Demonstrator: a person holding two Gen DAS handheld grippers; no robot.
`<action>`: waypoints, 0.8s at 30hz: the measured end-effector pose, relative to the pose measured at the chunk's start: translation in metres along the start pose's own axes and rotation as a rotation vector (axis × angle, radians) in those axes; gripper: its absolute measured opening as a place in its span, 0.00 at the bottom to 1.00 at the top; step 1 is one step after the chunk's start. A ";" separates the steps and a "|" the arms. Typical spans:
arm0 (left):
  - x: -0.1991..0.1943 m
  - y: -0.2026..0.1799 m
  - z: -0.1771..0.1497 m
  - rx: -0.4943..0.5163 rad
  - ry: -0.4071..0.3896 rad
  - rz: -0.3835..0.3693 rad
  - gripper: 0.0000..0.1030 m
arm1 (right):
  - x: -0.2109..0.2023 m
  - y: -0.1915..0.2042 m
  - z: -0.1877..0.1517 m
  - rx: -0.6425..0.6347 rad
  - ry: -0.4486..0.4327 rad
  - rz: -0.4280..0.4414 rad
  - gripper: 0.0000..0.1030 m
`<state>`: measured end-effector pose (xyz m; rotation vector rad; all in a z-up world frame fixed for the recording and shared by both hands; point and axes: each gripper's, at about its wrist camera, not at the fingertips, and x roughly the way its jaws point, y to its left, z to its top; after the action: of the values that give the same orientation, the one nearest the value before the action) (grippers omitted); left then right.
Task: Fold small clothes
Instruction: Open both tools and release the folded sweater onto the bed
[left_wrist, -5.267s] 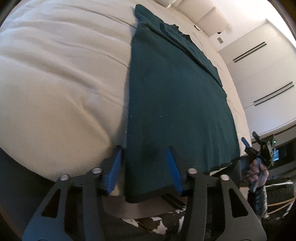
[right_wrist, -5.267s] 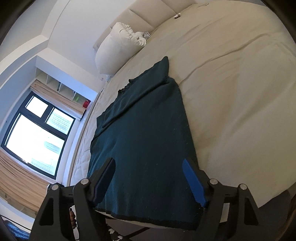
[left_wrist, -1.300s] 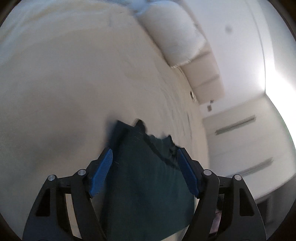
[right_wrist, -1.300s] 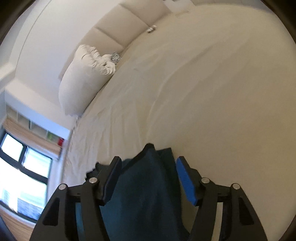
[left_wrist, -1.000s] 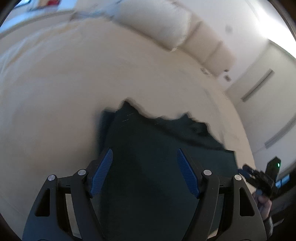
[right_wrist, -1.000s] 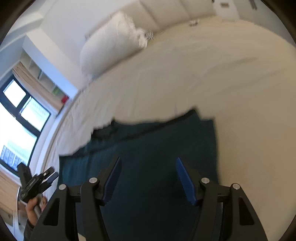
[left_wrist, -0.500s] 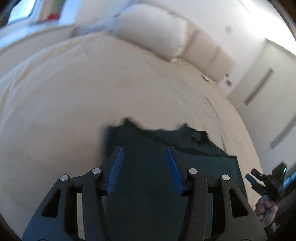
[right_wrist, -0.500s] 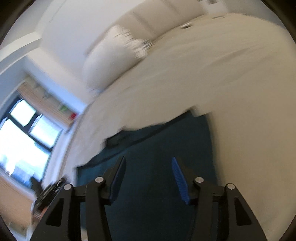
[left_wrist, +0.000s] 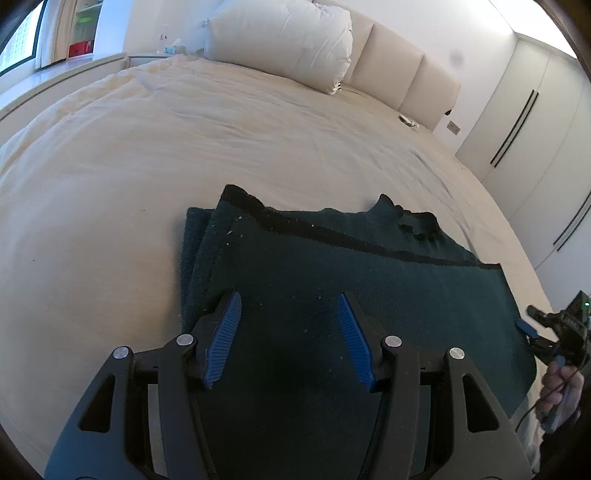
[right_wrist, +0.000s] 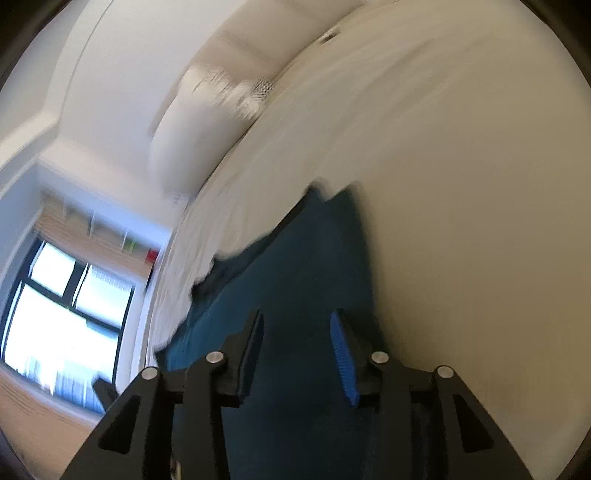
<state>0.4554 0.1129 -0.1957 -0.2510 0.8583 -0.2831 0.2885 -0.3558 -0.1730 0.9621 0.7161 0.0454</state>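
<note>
A dark teal knitted garment (left_wrist: 332, 273) lies folded over on the cream bed (left_wrist: 147, 147), its black-trimmed hem doubled back towards the far side. My left gripper (left_wrist: 288, 332) hovers over the garment's near left part, open and empty. My right gripper (right_wrist: 297, 350) is over the garment's right part (right_wrist: 295, 266), open and empty; that view is blurred. The right gripper (left_wrist: 532, 332) also shows in the left wrist view at the garment's right edge.
A large white pillow (left_wrist: 280, 40) lies at the padded headboard (left_wrist: 406, 85). White wardrobe doors (left_wrist: 535, 129) stand to the right of the bed. A window (right_wrist: 62, 302) and shelves are on the left side of the room.
Since 5 s ago the flat garment has been folded over away from the bed's edge. In the last second both grippers' jaws have narrowed a little and drawn back; the right one is swinging.
</note>
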 end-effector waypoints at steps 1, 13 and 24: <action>-0.003 -0.002 -0.002 -0.001 0.001 0.015 0.52 | -0.002 0.006 -0.003 -0.008 -0.006 0.016 0.43; -0.056 -0.047 -0.073 0.049 0.061 -0.047 0.52 | 0.094 0.096 -0.128 -0.116 0.409 0.274 0.43; -0.078 -0.016 -0.085 0.023 0.054 -0.042 0.52 | -0.032 -0.038 -0.061 0.204 -0.039 0.060 0.19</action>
<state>0.3398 0.1162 -0.1890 -0.2411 0.9038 -0.3406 0.2182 -0.3445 -0.2067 1.1766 0.6647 0.0061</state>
